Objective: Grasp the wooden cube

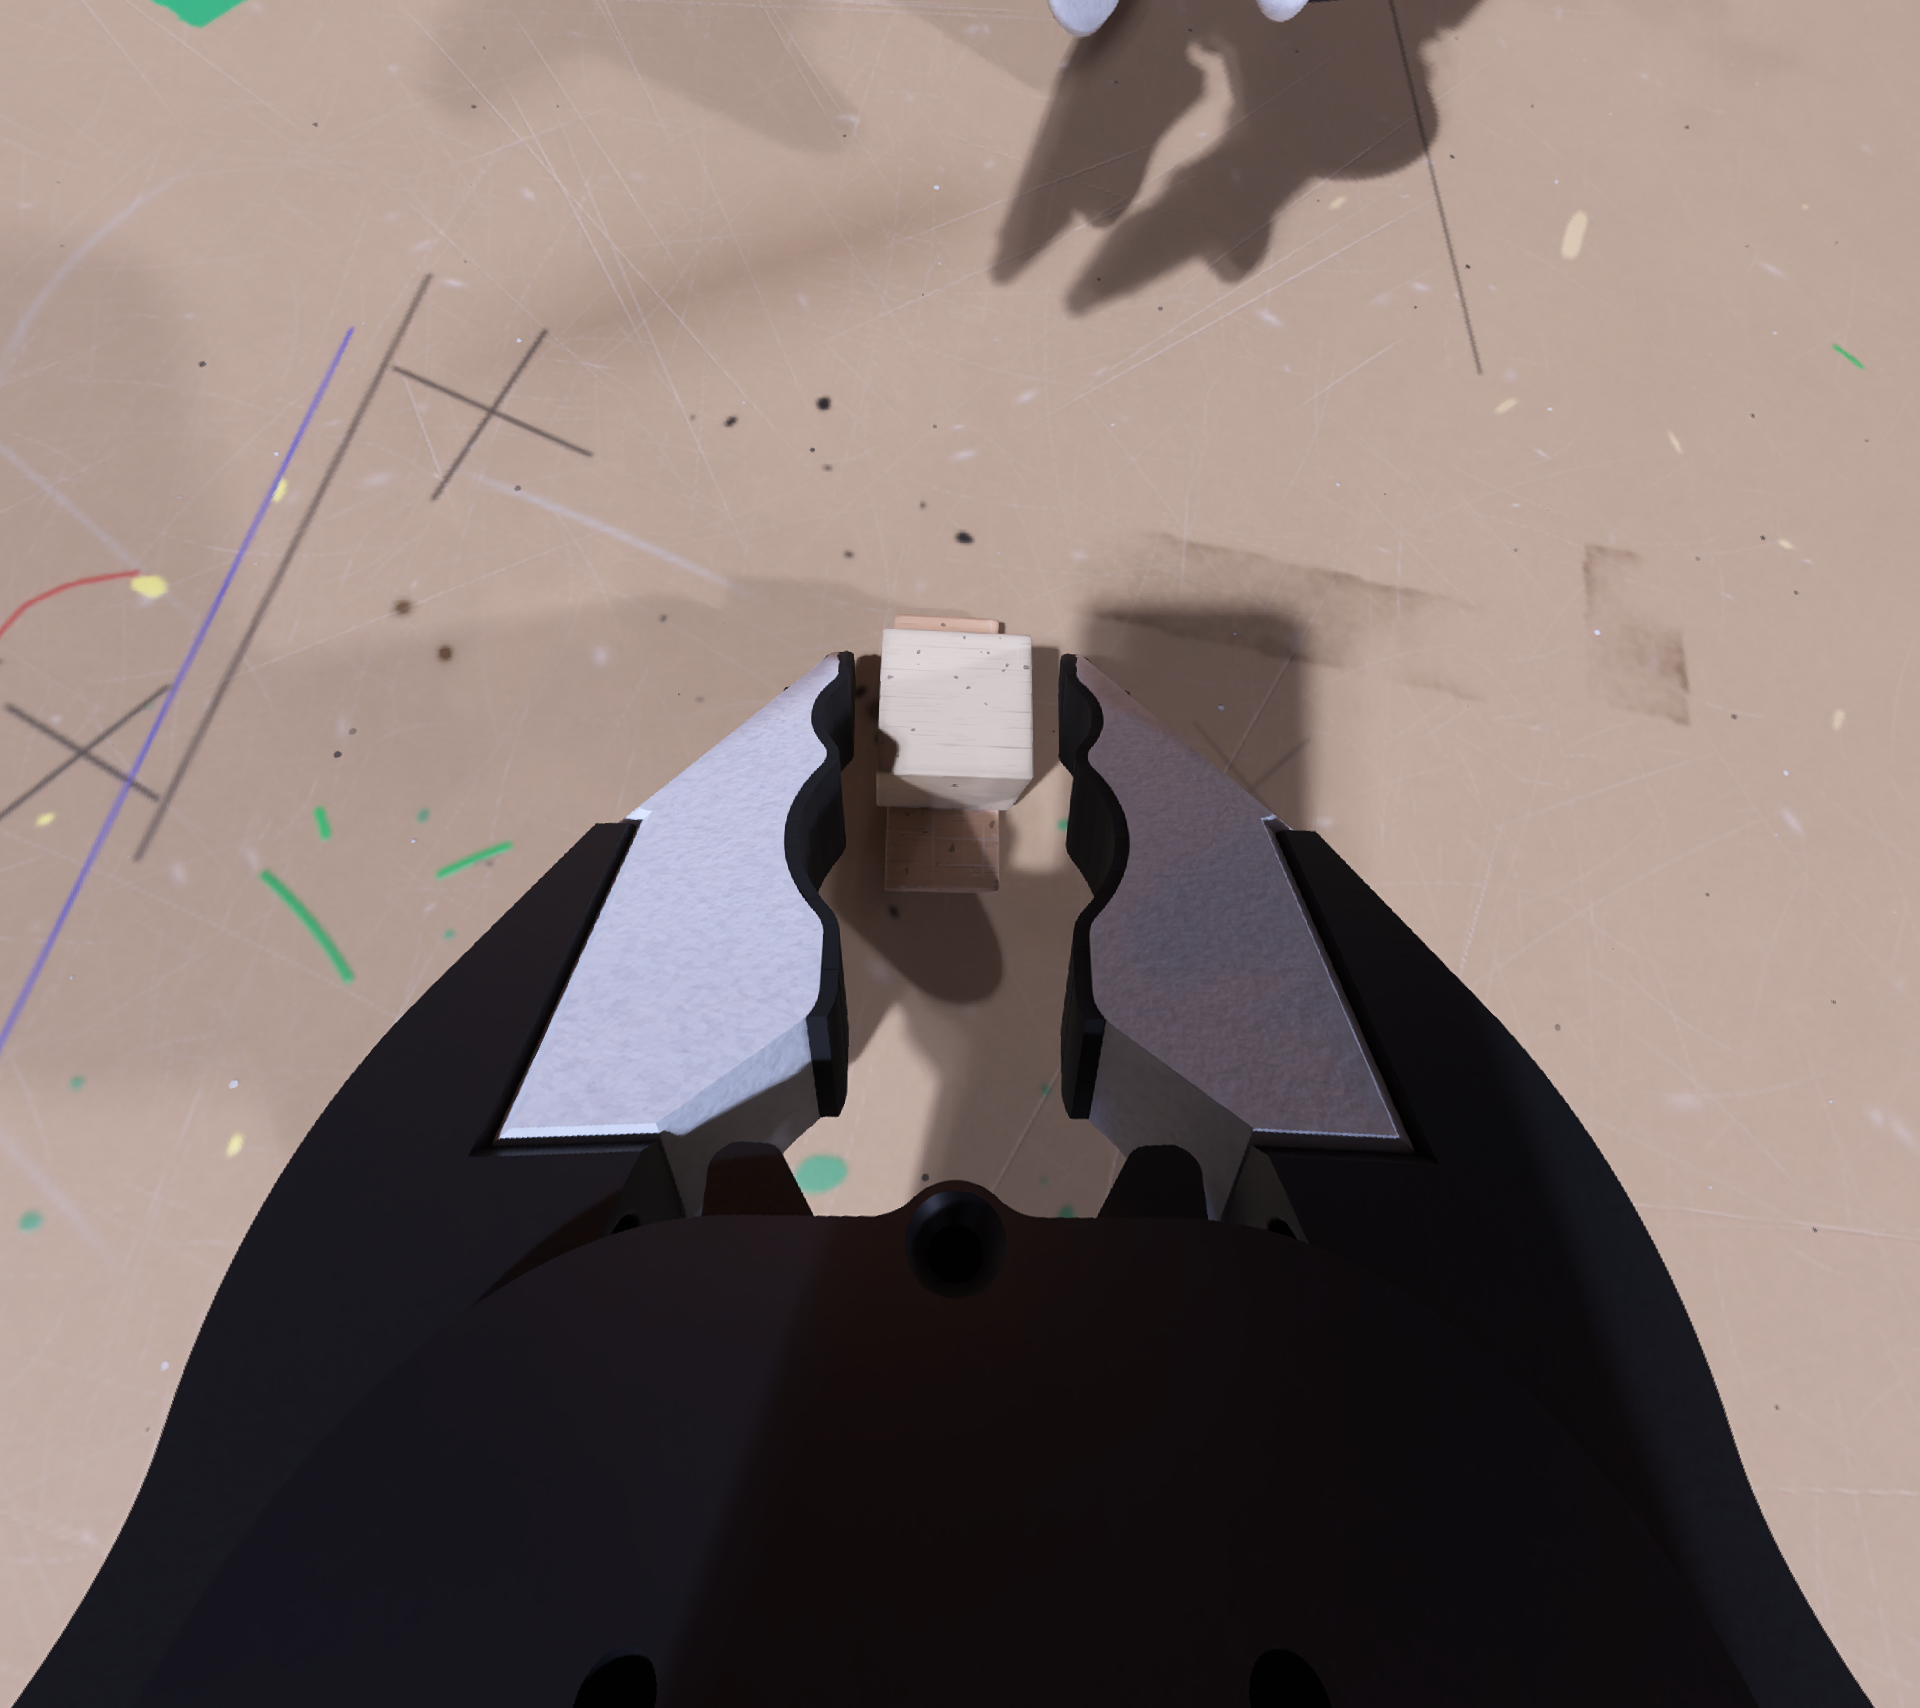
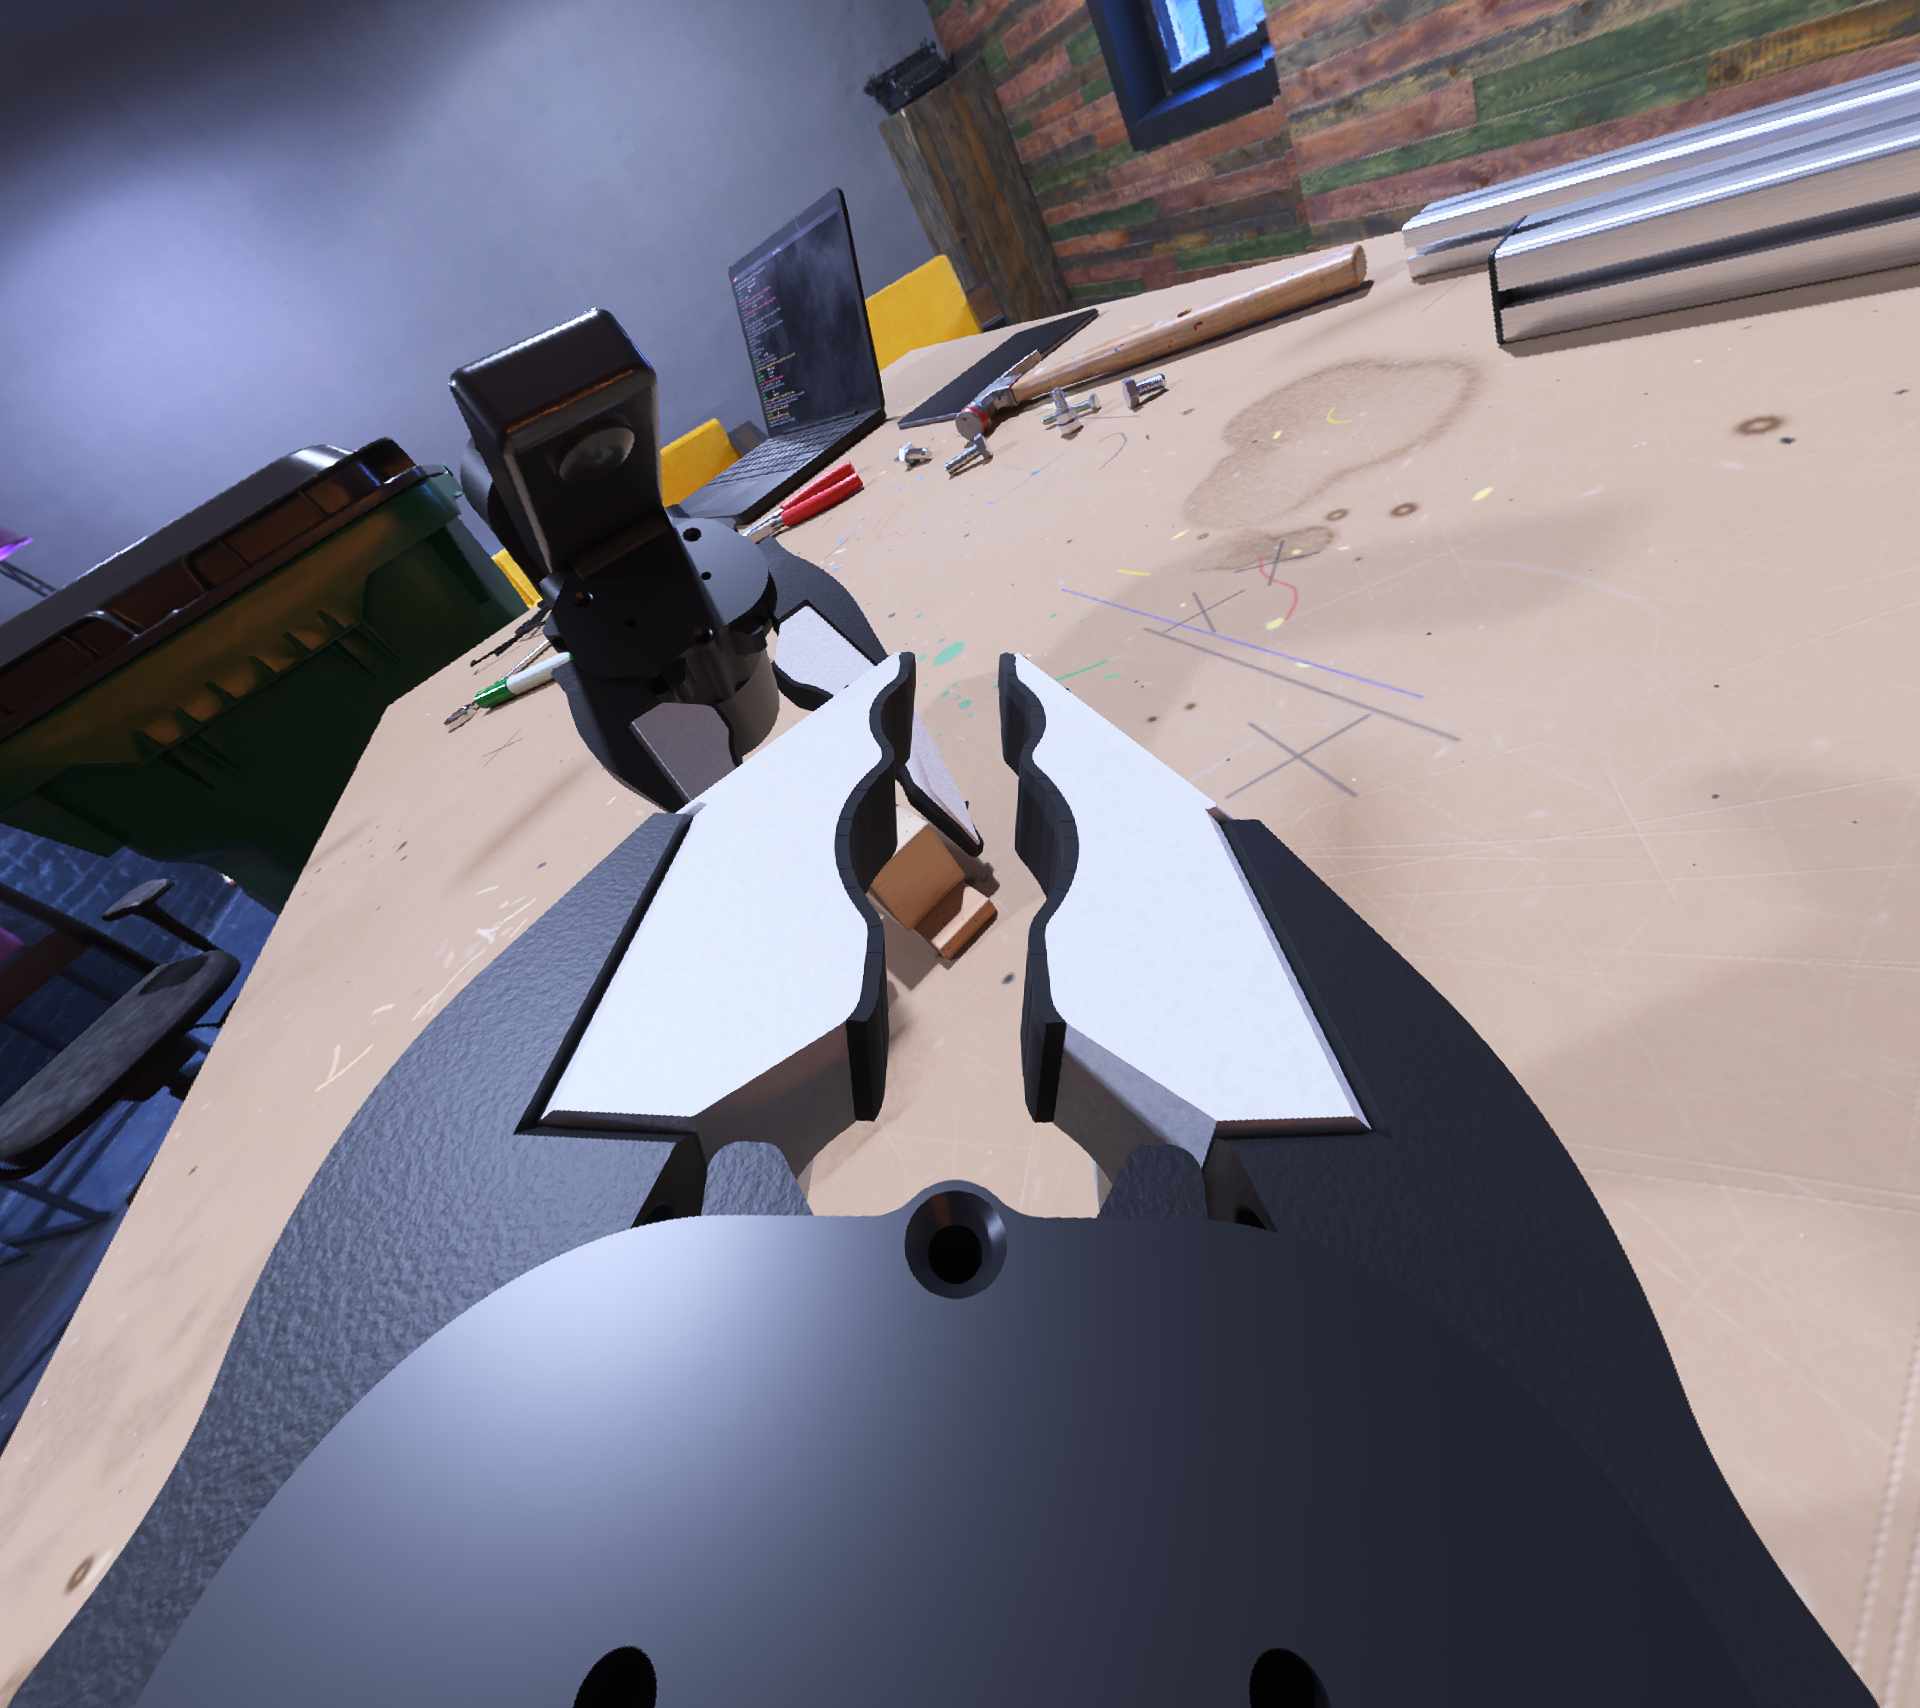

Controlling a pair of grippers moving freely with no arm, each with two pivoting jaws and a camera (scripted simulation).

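Left jaws: the left gripper [image 1: 956,671] has its jaws spread, one on each side of the pale wooden cube [image 1: 956,713], narrow gaps showing; no pinch yet, by my reading.
Cube: sits on a thin tan wooden tile [image 1: 940,848] on the scuffed beige worktop [image 1: 1455,827], squarely between the fingertips, probably so closing centres it.
Right jaws: the right gripper [image 2: 956,671] hangs with jaws spread and empty, above the worktop, aimed toward the cube but apart from it, likely keeping clear.
Beyond: wooden-handled hammer [image 2: 1174,339], open laptop [image 2: 805,349].
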